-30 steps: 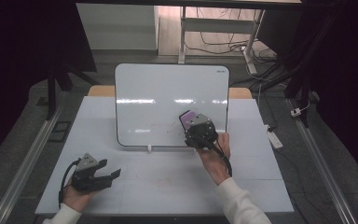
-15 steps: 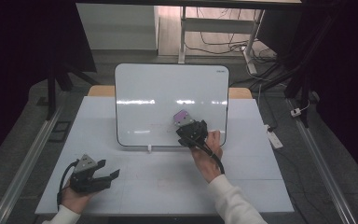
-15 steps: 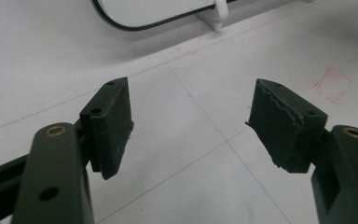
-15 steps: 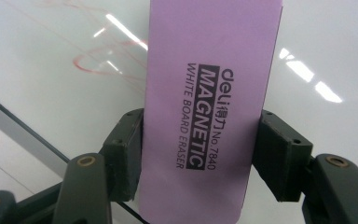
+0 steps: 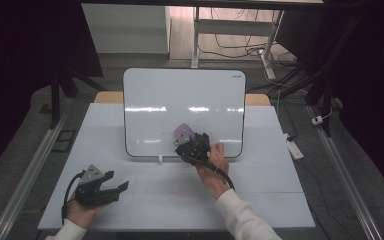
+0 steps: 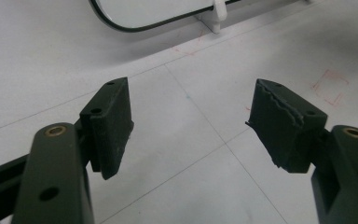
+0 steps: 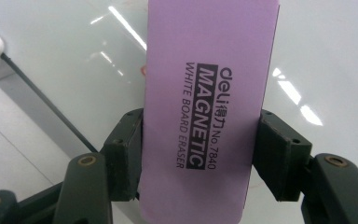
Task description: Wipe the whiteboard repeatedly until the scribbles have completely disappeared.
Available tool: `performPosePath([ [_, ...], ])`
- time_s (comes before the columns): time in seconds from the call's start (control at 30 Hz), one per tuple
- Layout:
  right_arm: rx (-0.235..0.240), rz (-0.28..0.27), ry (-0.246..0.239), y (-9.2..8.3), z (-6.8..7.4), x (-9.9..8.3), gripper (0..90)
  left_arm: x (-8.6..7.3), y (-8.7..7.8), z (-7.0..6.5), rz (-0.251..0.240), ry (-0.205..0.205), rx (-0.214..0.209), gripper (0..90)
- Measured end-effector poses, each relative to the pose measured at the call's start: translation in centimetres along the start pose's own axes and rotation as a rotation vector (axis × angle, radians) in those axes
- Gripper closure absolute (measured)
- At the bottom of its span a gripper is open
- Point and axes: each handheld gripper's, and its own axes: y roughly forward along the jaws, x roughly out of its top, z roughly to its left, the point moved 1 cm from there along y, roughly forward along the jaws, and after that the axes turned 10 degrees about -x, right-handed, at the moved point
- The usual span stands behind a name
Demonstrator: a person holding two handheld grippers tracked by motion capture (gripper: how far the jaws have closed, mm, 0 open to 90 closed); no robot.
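Observation:
A white whiteboard stands upright on the table, propped on a small white foot. My right gripper is shut on a purple magnetic whiteboard eraser and holds it against the board's lower middle. In the right gripper view the eraser sits squeezed between both pads, with the glossy board behind it and a faint red mark by its left edge. My left gripper rests near the table's front left, open, with nothing between its jaws.
The white table carries faint red pen marks on its surface. The board's rounded lower corner and foot lie ahead of the left gripper. Metal rails run along both sides of the table, and cables lie on the floor beyond.
My right gripper has carried the eraser to the left and slightly down across the board's lower part. The left gripper has stayed in place.

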Motion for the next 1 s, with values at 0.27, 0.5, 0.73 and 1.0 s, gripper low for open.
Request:
performPosePath([
  [0.27, -0.019, -0.023, 0.038, 0.0, 0.1, -0.1, 39.5, 0.1, 0.0, 0.0, -0.001, -0.002, -0.004, 30.3],
  [0.5, -0.053, 0.004, 0.232, 0.3, -2.6, -0.9, 39.5, 0.1, -0.1, 0.0, -0.010, -0.004, -0.006, 30.3],
  [0.73, -0.076, -0.007, 0.191, 0.3, -0.1, 1.0, 39.6, 0.2, -0.3, -0.1, -0.016, 0.000, -0.011, 30.3],
  [1.0, -0.067, -0.049, 0.122, 0.2, 3.7, 4.0, 39.6, 0.1, -0.4, 0.1, -0.018, -0.003, -0.013, 30.3],
])
